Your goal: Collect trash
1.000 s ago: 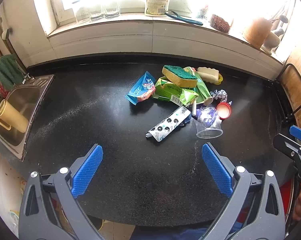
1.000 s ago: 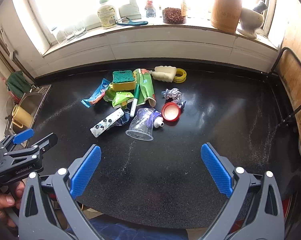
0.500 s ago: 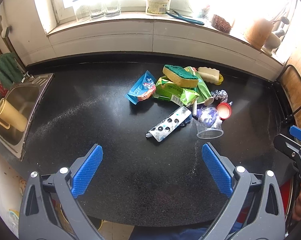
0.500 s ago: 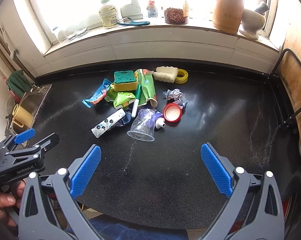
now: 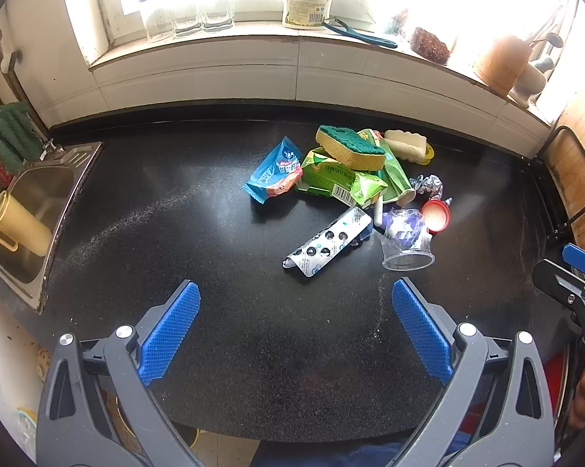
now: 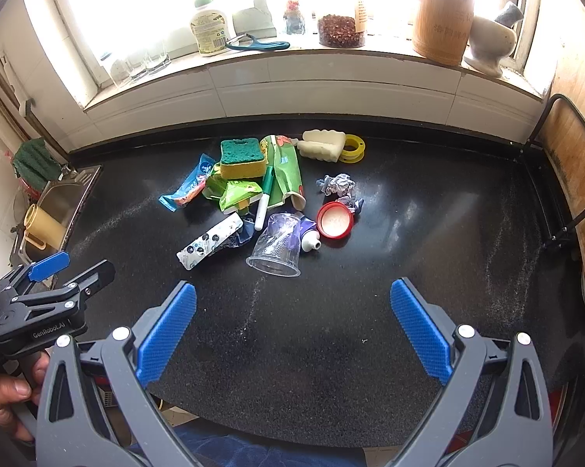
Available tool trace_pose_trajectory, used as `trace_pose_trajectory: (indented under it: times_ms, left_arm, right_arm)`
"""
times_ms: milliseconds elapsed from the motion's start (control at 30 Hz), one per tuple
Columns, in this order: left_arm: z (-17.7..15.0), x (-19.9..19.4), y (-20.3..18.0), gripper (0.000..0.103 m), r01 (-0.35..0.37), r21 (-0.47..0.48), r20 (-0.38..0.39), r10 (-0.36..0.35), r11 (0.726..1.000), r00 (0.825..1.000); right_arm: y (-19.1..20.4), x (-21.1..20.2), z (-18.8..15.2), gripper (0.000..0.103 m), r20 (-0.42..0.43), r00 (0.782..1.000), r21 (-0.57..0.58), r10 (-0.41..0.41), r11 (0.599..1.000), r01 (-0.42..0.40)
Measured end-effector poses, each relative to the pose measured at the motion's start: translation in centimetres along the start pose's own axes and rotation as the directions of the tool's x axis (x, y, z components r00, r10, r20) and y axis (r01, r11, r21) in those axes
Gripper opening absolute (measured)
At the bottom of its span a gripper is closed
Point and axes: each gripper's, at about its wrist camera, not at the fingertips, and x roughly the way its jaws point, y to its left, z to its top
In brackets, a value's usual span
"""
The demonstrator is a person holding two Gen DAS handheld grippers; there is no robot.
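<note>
While both tongs hover over the near edge of the black counter, neither holds anything: left gripper jaws spread wide, right gripper jaws equally wide, all trash well ahead of the fingertips. Far left, steel sink holds a yellow mug lying on its side; sink bottom partly cut off by the frame. Trash pile sits mid-counter near the back wall. Left to right: blue snack wrapper, green packet with a green-topped yellow sponge resting on it, silver blister pack in front, green-and-white marker, tall green paper cup on its side, clear plastic cup tipped over with its mouth toward the cameras, a purple tube partly behind it, red lid, crumpled wrapper, white sponge touching a yellow ring. Blister pack contents unclear. Windowsill: glasses, dish soap bottle, jar of red stuff, wooden utensil holder; window glare washes out detail. Right edge: chair frame, cut off.
</note>
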Motion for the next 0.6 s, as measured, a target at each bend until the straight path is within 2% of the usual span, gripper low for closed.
trace_pose_trajectory:
  times_ms: [600]
  left_arm:
    - [1.1,1.7,0.0,0.096,0.001,-0.004,-0.021,-0.001,1.0,1.0]
  right_arm:
    - [-0.6,1.6,1.2,0.097,-0.019,1.0,0.006,0.001,1.0,-0.001]
